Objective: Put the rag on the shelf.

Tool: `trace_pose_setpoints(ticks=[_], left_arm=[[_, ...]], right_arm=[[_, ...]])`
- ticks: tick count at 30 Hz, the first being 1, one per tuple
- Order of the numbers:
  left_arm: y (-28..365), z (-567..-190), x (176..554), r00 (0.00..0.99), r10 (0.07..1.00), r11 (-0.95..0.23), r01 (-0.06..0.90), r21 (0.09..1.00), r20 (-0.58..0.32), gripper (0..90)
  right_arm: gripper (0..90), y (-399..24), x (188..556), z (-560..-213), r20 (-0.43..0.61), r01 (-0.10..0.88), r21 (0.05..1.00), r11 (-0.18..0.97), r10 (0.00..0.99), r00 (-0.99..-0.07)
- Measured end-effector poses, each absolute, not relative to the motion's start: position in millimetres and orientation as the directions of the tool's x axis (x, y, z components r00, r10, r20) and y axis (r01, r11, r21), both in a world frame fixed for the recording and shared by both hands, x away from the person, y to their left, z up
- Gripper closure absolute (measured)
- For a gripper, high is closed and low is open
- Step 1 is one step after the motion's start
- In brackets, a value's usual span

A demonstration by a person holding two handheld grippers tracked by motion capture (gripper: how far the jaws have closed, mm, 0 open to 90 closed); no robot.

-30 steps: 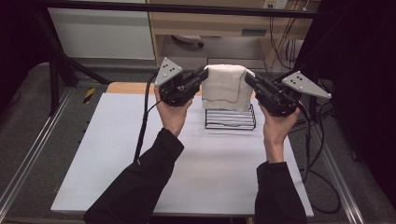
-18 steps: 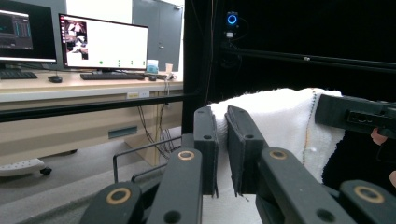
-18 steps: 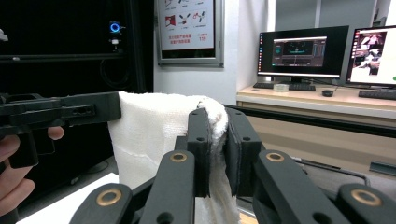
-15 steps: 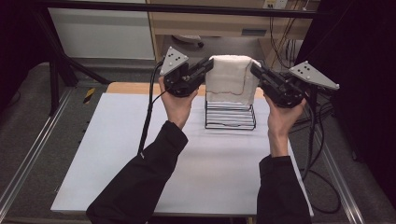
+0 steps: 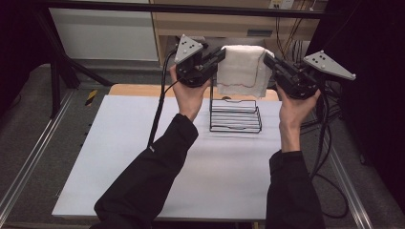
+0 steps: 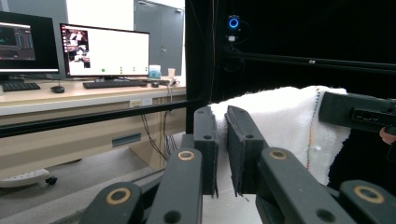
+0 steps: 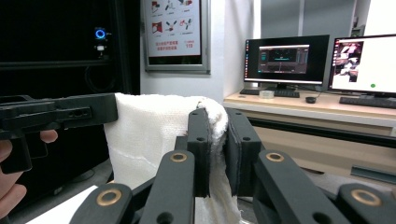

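Towel (image 5: 241, 69), white, seen from the high view held up in the air above the wire rack (image 5: 235, 114), stretched between the two grippers. Rack standing near the far edge of the white table (image 5: 119, 157), right of middle, its upper wires partly hidden behind the hanging cloth. Left gripper (image 5: 216, 56) raised at the towel's left end, jaw tips lost against the cloth; left hand (image 5: 189, 93) under it, forearm in a dark sleeve rising from the near edge. Right gripper (image 5: 268, 61) at the towel's right end, right hand (image 5: 293, 107) below, wrist bent back, cable trailing off the right edge of the table.

Left gripper view: left gripper (image 6: 222, 140) with both black jaws drawn close on a fold of the towel (image 6: 280, 116), a thin strip of white pinched between them. Other gripper's body cut off at the frame's right side.

Right gripper view: right gripper (image 7: 217, 149) likewise clamped narrowly on the towel (image 7: 149, 130), cloth bunched over the jaw tips and hanging below. Lower hem out of frame. Left hand's fingers (image 7: 14, 186) partly cut off at the left side.
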State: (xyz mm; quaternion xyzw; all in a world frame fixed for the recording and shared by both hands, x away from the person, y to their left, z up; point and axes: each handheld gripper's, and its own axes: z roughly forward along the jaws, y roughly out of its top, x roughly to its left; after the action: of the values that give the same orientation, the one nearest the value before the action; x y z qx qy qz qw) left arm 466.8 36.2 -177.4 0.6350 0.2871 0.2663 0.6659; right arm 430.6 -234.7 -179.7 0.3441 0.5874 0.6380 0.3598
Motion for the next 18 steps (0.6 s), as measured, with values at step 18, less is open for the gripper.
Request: trace_pose_setpoints(ticks=[18], left_arm=[[30,-158,489,0.671,0.740,0.045,0.007,0.999,-0.038,82.4]], right_arm=[[81.4,-237,456,-165,0.019,-0.059,0.997,-0.054,0.872,-0.490]])
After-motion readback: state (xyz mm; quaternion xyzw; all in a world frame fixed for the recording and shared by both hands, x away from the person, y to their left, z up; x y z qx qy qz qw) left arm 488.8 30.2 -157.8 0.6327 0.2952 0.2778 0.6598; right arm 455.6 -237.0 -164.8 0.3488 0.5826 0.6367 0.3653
